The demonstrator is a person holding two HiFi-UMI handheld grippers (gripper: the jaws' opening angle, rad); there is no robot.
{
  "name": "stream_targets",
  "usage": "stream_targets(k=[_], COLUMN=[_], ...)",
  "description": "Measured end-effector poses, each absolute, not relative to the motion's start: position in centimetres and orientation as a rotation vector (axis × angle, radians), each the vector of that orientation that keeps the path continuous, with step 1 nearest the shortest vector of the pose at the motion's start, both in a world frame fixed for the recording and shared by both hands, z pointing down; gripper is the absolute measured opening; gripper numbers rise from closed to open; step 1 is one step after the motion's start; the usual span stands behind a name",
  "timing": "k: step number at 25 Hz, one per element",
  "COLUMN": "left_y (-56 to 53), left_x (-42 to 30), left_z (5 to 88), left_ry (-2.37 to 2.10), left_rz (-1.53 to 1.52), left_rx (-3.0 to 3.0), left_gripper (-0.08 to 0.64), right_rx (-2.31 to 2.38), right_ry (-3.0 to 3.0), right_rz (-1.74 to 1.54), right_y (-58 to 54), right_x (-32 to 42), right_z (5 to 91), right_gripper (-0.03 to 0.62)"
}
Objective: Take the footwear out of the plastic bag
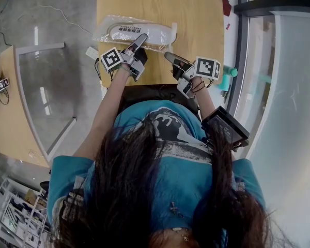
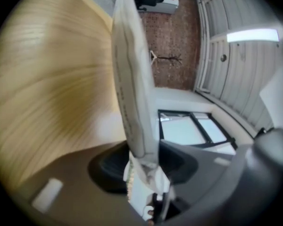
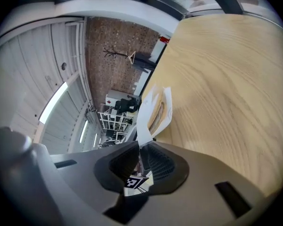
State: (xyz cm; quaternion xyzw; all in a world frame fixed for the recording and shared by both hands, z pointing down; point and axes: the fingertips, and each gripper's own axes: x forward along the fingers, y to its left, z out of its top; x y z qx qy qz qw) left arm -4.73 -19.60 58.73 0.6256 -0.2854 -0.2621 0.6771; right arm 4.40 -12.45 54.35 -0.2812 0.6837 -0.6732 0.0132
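While the plastic bag (image 1: 144, 33) with the footwear (image 1: 125, 31) inside lies at the table's (image 1: 196, 14) left edge, with open wood far and right, the left gripper (image 1: 142, 37), rolled sideways, clamps the bag's near edge. The right gripper (image 1: 167, 55), tilted down, has its jaws pressed together on the bag's thin right flap.

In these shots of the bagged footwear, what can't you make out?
- Head view: the pale flat footwear inside the crinkled clear plastic bag is too small to tell one piece from a pair; the print on the dark label is unreadable.
- Left gripper view: the bag shows edge-on, so its contents are hidden.
- Right gripper view: the body of the right hand-held gripper blocks the bag's near end.
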Motion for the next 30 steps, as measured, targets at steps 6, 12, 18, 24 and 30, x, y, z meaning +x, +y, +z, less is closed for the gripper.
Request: stream_targets(k=[6,12,18,24,30], left_y=[-19.7,-19.8,-19.3,-19.1,-19.2], left_x=[-5.4,-7.5,-7.0,-7.3,-7.6], left_z=[57.2,56.7,54.7,53.2,51.9], left_ry=[-0.612,-0.676,-0.595,-0.546,-0.566], left_rz=[-0.655,-0.698,-0.708,-0.852,-0.837], left_rx=[1.434,1.438,1.502,1.412,1.461], left_gripper=[0.156,0.144,0.140,0.130,0.129], right_rx=[-0.831,-0.993,-0.863,-0.755,-0.718], right_ry=[2.340,2.428,2.310,2.401,2.392], right_rz=[-2.000,-1.849,-1.789,-1.762,-1.743], right_y=[-12.8,-14.2,-16.5,-15.8,-16.0], right_x=[4.3,6.8,6.1,4.4,4.5], right_z=[52.9,51.7,48.8,48.6,47.5], right_gripper=[0.048,0.080,0.080,0.080,0.080])
